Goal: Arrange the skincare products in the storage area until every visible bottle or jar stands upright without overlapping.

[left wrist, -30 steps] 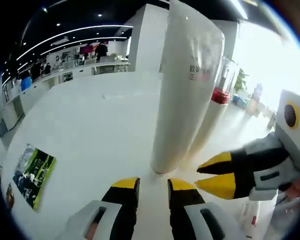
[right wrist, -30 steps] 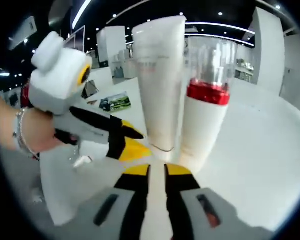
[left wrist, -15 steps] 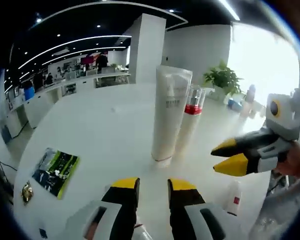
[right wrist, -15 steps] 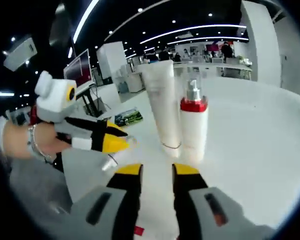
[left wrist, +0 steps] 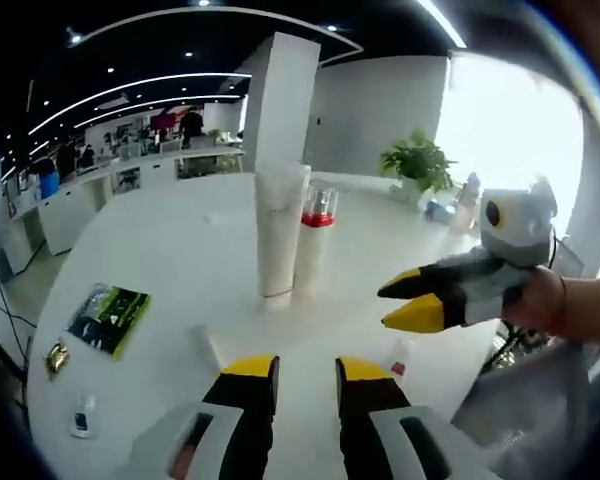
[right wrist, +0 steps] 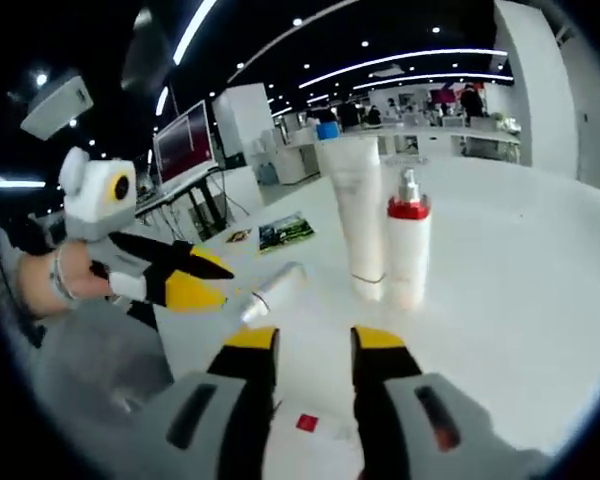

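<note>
On the white bench point(left wrist: 180, 260) a tall white tube point(left wrist: 280, 235) stands upright on its cap, w/ a white pump bottle point(left wrist: 313, 240) w/ red collar and clear cap just beside it, the two touching or nearly so; both sit toward the middle of the bench. In the right gripper view the same pair shows as tube point(right wrist: 363, 220) left of bottle point(right wrist: 408, 250), both upright. A smaller white bottle point(right wrist: 272, 292) lies on its side on the bench, near the pair but apart, close to the yellow tips of the left tool point(right wrist: 212, 280) held in a hand point(right wrist: 55, 285) w/ a bracelet. A small white item w/ a red label point(right wrist: 308, 422) lies flat on the bench between the right tool's own jaws point(right wrist: 315, 340), which are spread w/ nothing between them. In the left gripper view the left tool point(left wrist: 305, 368) is likewise spread and empty, low over the bench edge; the right tool point(left wrist: 405, 300) comes in from the right, its yellow tips a bit apart, holding nothing. A green-black leaflet point(left wrist: 108, 318) lies flat at the bench's left side, well apart from the bottles, w/ a small white object point(left wrist: 82, 425) nearer the edge. A potted plant point(left wrist: 417, 165) stands in the background.
</note>
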The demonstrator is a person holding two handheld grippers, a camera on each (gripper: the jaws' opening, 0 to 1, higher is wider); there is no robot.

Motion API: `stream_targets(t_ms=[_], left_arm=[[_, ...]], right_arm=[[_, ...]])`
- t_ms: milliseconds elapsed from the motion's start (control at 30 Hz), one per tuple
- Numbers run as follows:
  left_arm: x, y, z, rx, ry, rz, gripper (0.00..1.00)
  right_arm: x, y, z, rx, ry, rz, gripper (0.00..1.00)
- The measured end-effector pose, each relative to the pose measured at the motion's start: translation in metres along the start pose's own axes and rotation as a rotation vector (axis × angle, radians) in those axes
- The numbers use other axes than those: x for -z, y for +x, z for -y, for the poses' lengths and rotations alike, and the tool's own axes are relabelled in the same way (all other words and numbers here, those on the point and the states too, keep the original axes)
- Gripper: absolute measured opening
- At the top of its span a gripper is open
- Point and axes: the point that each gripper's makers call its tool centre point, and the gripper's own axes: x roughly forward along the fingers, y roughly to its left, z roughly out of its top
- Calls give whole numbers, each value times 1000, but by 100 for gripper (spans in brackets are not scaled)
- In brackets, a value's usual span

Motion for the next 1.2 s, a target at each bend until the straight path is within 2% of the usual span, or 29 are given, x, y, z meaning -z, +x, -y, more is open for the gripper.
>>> stream_targets(t_ms=[100,167,233,267,333,367,400,433,500,567,633,700,733,800,867,1100,1167,1200], left_arm=[[9,-3,10,29,17,-16,24],[13,-3,11,35,31,-16,24],[18,-2,11,39,51,-25,24],[20,-1,10,42,58,-17,24],[24,2,9,44,71,-13,24],[29,6,8,52,78,-34,24],[30,6,8,54,80,-44,24],[34,6,8,58,89,-78,24],[31,8,9,64,108,-62,24],[36,9,17,104,87,-81,24],[43,10,25,145,92,-110,24],[52,12,34,182,115,-145,24],[54,13,36,190,118,-154,24],[61,15,39,198,129,-185,24],[66,17,40,199,140,-204,24],[73,17,40,229,48,-232,24],[74,18,38,221,28,-235,24],[75,18,37,216,26,-240,24]], right_arm=[[4,-3,-10,-64,-25,-25,31],[9,-6,-15,-98,-75,-56,32],[15,-9,-15,-106,-157,-94,32],[21,-11,-15,-113,-245,-129,33],[26,-13,-15,-118,-307,-160,33],[29,-14,-14,-124,-362,-180,33],[30,-14,-13,-124,-370,-184,33],[31,-15,-13,-125,-383,-192,33],[30,-16,-12,-135,-386,-192,33],[35,-16,-8,-153,-394,-211,33],[42,-17,-8,-170,-424,-247,33],[54,-18,-12,-220,-454,-298,33],[58,-18,-11,-227,-471,-319,33],[70,-15,-4,-215,-558,-391,33],[77,-11,-3,-229,-599,-425,32],[90,0,-7,-291,-746,-526,30],[96,0,-7,-311,-799,-557,25],[96,0,-4,-298,-826,-566,24]])
